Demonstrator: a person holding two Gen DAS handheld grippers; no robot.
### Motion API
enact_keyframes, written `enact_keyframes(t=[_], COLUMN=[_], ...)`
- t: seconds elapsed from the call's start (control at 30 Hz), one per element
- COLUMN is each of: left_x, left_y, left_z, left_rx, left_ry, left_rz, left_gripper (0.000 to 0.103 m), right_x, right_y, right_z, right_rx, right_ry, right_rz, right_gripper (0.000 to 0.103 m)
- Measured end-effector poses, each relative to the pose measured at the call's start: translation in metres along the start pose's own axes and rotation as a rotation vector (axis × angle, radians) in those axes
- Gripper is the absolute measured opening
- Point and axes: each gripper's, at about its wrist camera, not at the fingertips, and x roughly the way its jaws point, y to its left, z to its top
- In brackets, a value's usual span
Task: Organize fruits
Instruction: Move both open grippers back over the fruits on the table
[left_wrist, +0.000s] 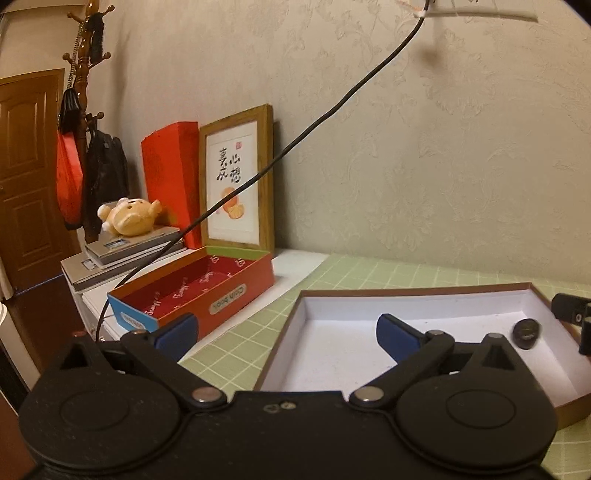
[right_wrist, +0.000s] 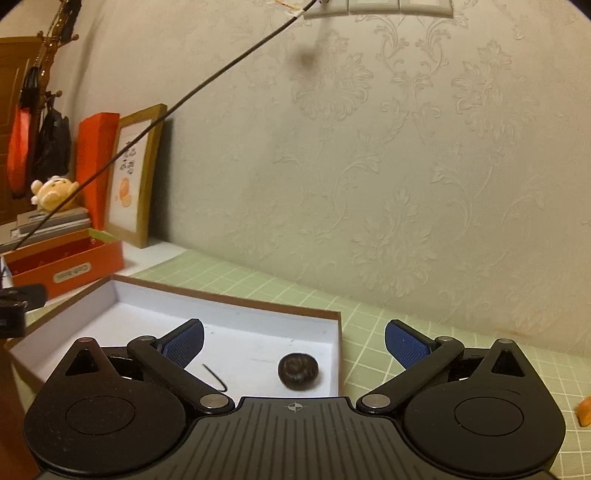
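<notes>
A shallow white box with a brown rim (left_wrist: 417, 290) lies on the green grid mat; it also shows in the right wrist view (right_wrist: 236, 299). A dark round fruit (right_wrist: 298, 370) lies inside near its right wall, also seen in the left wrist view (left_wrist: 525, 332). My left gripper (left_wrist: 286, 334) is open and empty over the box's left edge. My right gripper (right_wrist: 294, 341) is open and empty, just above and behind the dark fruit. An orange fruit piece (right_wrist: 584, 410) lies on the mat at the far right edge. The right gripper's tip (left_wrist: 572, 314) shows at the box's right side.
An open red box (left_wrist: 192, 291) stands left of the white box. Behind it are a framed picture (left_wrist: 238, 181), a tall red box (left_wrist: 170, 177), a plush toy (left_wrist: 129, 216) on stacked grey boxes, and a black cable (left_wrist: 295, 144). The wall is close behind.
</notes>
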Motion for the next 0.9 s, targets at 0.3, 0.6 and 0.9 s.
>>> enact_keyframes(t=[0.3, 0.6, 0.9], left_x=[-0.027, -0.059, -0.079], left_y=[-0.010, -0.043, -0.084], left_z=[0.005, 0.001, -0.003], left_rx=[-0.032, 0.001, 0.010], left_ry=[0.047, 0.006, 0.004], left_rz=[-0.124, -0.248, -0.338], left_gripper=[0.097, 0.097, 0.097], right_x=[-0.044, -0.098, -0.129], right_y=[-0.033, -0.070, -0.110], right_z=[-0.003, -0.016, -0.022], right_rx=[0.009, 0.046, 0.063], right_ry=[0.010, 0.007, 0.033], right_rz=[-0.029, -0.108, -0.189], right_gripper=[0.103, 0.103, 0.103])
